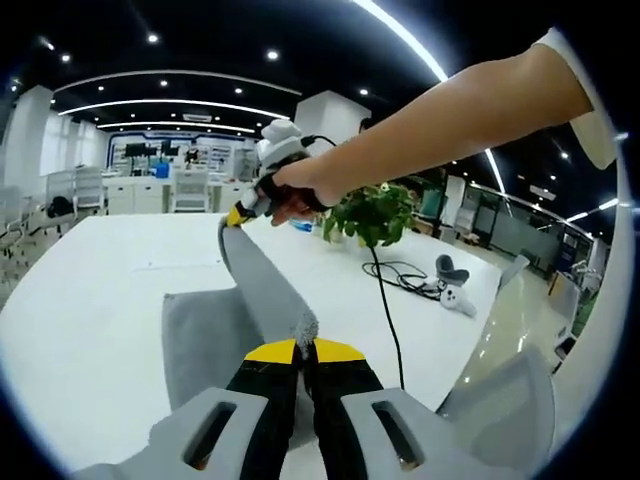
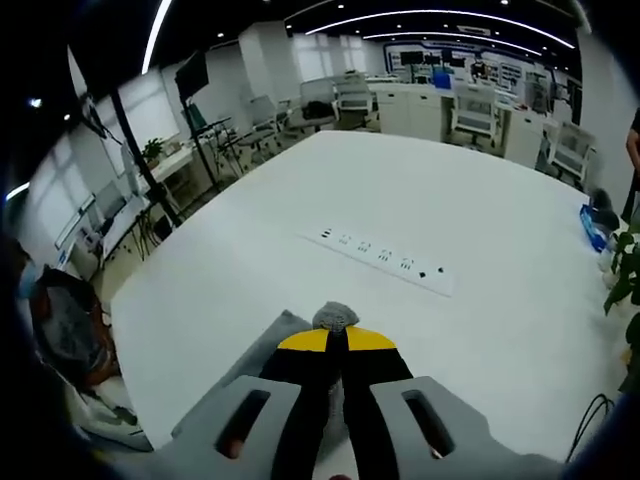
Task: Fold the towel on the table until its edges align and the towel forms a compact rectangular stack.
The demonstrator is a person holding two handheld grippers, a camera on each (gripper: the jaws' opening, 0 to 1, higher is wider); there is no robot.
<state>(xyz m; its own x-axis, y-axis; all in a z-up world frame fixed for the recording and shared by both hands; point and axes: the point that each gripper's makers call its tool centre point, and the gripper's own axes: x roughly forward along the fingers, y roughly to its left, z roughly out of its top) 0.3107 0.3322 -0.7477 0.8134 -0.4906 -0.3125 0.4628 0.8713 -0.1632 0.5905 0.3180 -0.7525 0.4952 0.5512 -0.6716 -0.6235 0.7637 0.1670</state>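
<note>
Both grippers stretch towel lengthwise (edge taut) between them.

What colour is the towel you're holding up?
Plain grey, no pattern; the towel shows best in the left gripper view.

The near end of the grey towel is hidden behind the left gripper. In the right gripper view, the right gripper covers most of the towel. The black cable runs out of sight behind the gripper body. The far desks are too small to make out.
</note>
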